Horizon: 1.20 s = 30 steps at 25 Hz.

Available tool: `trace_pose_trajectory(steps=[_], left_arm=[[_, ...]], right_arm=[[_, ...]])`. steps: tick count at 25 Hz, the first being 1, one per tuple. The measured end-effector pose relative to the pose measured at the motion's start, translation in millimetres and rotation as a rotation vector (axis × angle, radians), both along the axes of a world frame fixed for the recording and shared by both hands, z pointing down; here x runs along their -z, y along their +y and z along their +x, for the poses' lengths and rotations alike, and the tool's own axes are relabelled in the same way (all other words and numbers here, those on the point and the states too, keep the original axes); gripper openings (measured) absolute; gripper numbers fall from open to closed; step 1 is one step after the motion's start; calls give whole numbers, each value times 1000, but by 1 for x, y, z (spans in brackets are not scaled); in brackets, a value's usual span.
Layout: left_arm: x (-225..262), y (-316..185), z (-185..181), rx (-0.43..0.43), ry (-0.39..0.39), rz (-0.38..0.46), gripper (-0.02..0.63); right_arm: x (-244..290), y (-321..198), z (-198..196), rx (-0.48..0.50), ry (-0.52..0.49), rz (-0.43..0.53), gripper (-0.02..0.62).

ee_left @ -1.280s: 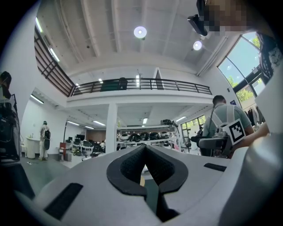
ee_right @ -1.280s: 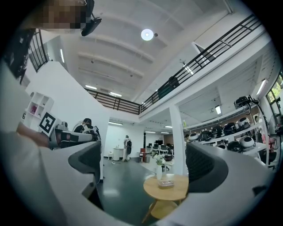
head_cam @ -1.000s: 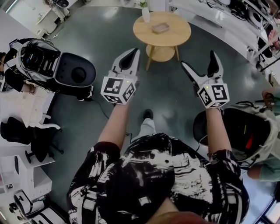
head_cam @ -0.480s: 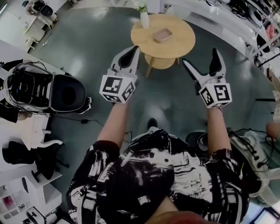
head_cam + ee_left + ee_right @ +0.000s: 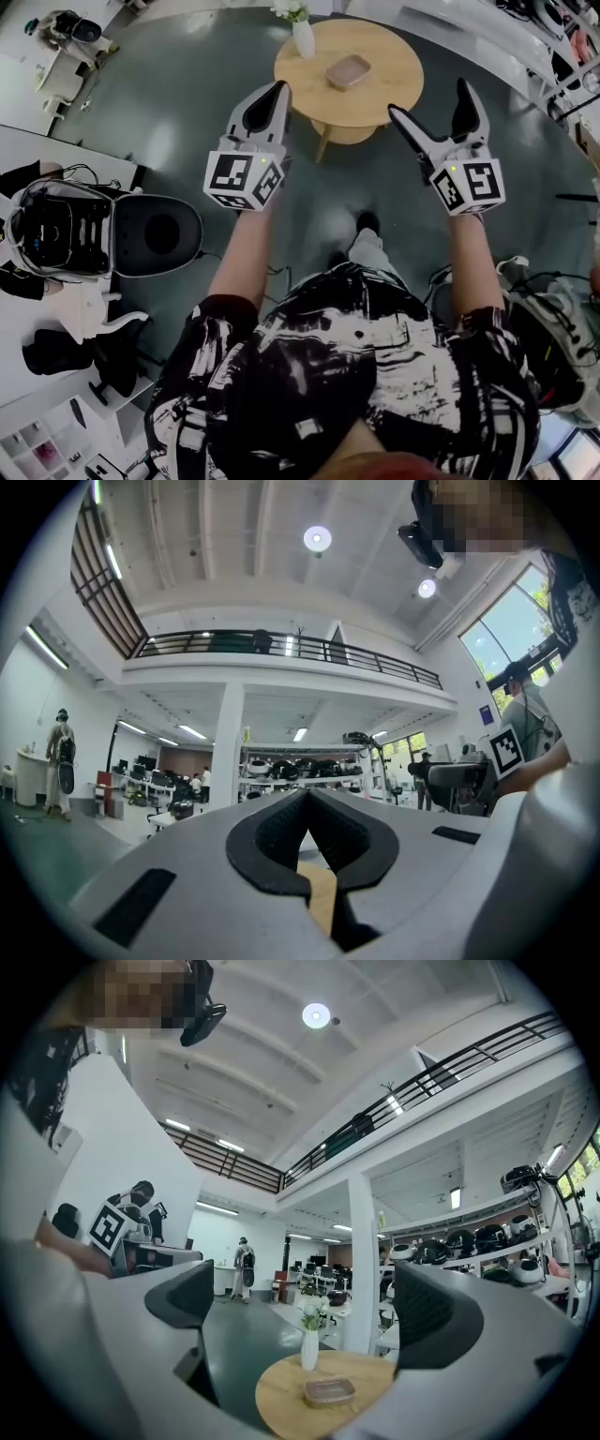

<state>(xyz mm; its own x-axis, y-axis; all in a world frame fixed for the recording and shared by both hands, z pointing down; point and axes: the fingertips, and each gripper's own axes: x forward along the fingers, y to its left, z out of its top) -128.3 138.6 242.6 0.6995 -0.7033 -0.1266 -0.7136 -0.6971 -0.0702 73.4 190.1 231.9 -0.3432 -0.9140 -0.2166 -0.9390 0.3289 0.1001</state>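
Since a second ago the round wooden table [image 5: 375, 94] has drawn closer ahead of both my pairs of jaws. In the right gripper view it now sits larger, low between them. It stands just beyond my fingertips on the dark floor [image 5: 187, 84], and neither gripper touches it.

On its top, ahead of my right gripper [image 5: 427, 99] and between its jaws, lies a small rectangular tray [image 5: 347, 70]. A white vase [image 5: 303, 37] of flowers stands just behind the tray, slightly toward the left jaw. My right gripper's jaws stand wide apart with only air between them.

My left gripper [image 5: 277, 87] has its jaws pressed together, holding nothing. Through the slit below their pads only a sliver of the tabletop shows.

Left of my left gripper, well apart, a black-and-white machine [image 5: 141, 234] sits on the floor. Far beyond my right gripper's right jaw, shelves of helmet-like gear [image 5: 469, 1241] line the hall.
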Motion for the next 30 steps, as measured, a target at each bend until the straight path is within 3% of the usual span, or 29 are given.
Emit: trace_pose_trajectory(steps=[11, 17, 25, 30], left_arm=[[0, -132, 44, 57, -44, 11, 0], [9, -237, 91, 90, -40, 16, 0], [3, -327, 126, 148, -34, -6, 0], [0, -344, 109, 168, -49, -11, 0]], right_arm=[[-1, -149, 53, 44, -19, 16, 572], [-1, -262, 98, 85, -11, -3, 572], [-11, -363, 139, 137, 9, -38, 572], [-22, -393, 123, 152, 11, -65, 572]])
